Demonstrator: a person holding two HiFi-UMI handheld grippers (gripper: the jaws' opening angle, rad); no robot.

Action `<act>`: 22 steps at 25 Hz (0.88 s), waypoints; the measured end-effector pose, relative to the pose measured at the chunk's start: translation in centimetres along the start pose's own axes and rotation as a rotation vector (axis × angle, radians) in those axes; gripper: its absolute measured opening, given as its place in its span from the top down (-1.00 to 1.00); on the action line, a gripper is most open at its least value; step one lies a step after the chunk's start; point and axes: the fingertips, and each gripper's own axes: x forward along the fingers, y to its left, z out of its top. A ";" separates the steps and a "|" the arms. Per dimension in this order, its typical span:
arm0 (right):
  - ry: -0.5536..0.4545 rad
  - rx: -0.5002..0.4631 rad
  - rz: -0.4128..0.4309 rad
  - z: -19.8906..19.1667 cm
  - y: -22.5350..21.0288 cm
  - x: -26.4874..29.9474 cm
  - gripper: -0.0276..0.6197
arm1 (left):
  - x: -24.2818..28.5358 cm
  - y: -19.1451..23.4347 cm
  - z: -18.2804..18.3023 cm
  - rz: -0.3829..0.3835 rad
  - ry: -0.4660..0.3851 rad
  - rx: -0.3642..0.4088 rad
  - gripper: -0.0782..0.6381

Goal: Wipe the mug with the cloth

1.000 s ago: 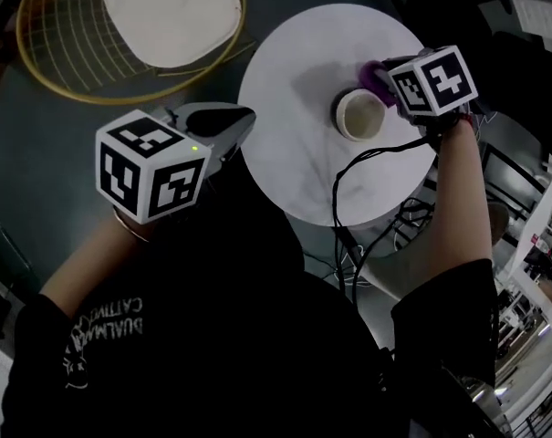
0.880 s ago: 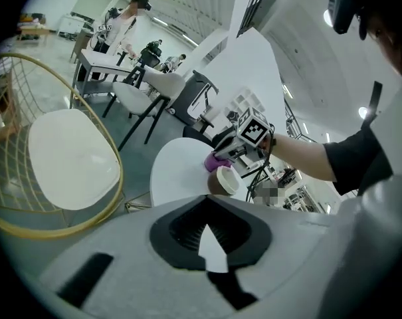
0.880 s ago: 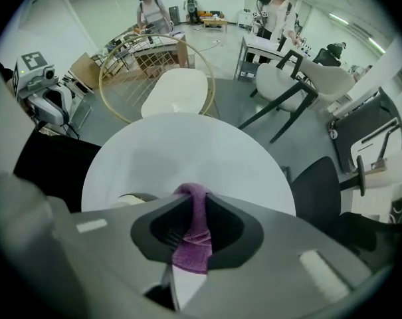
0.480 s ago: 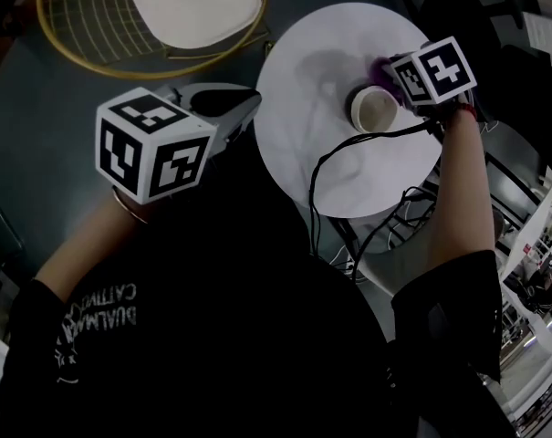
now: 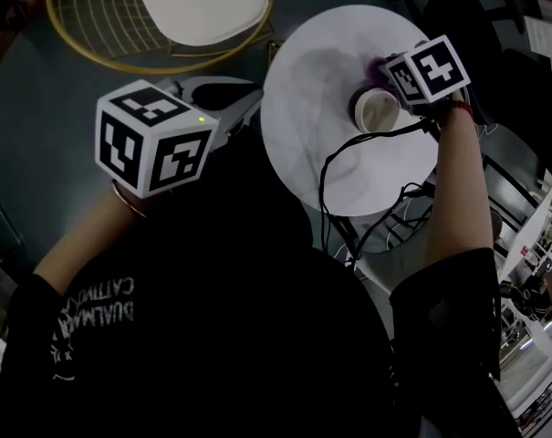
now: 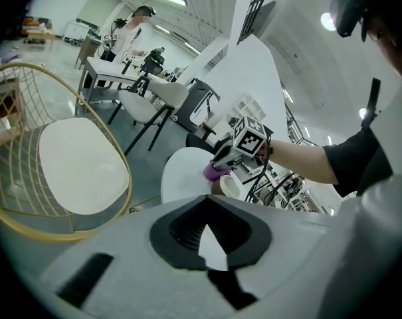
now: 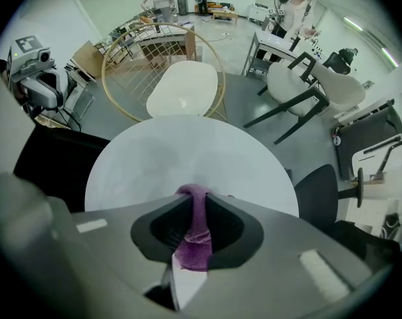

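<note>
Judging from how things lie, the wiping looks just begun or under way rather than finished. The right gripper, at the upper right of the head view, has its jaws clamped on the purple cloth. A fold of the cloth pokes out past the tips and appears to rest against the upper side of the mug, near its rim. The mug stands upright, mouth up, on the round white table, toward the table's right edge. I cannot tell how much of the mug has been rubbed, as no mark or wet patch shows on it. The right gripper view does not show the mug at all, only the cloth between the jaws at lower centre and bare tabletop beyond. The left gripper hangs off the table at centre left of the head view, jaws together on nothing and well apart from the mug, so nothing steadies the mug against the cloth's push. Most of the wiping seems left to do.
</note>
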 end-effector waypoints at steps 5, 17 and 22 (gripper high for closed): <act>-0.012 -0.009 0.010 0.4 0.3 0.4 0.70 | 0.3 0.1 -0.2 0.002 -0.007 0.002 0.78; -0.016 -0.075 0.020 2.1 3.7 -0.3 0.70 | -2.4 0.1 0.6 0.016 -0.036 0.001 0.78; -0.064 -0.088 0.050 3.3 5.0 -0.8 0.70 | -2.9 0.1 1.3 0.015 -0.043 0.012 0.78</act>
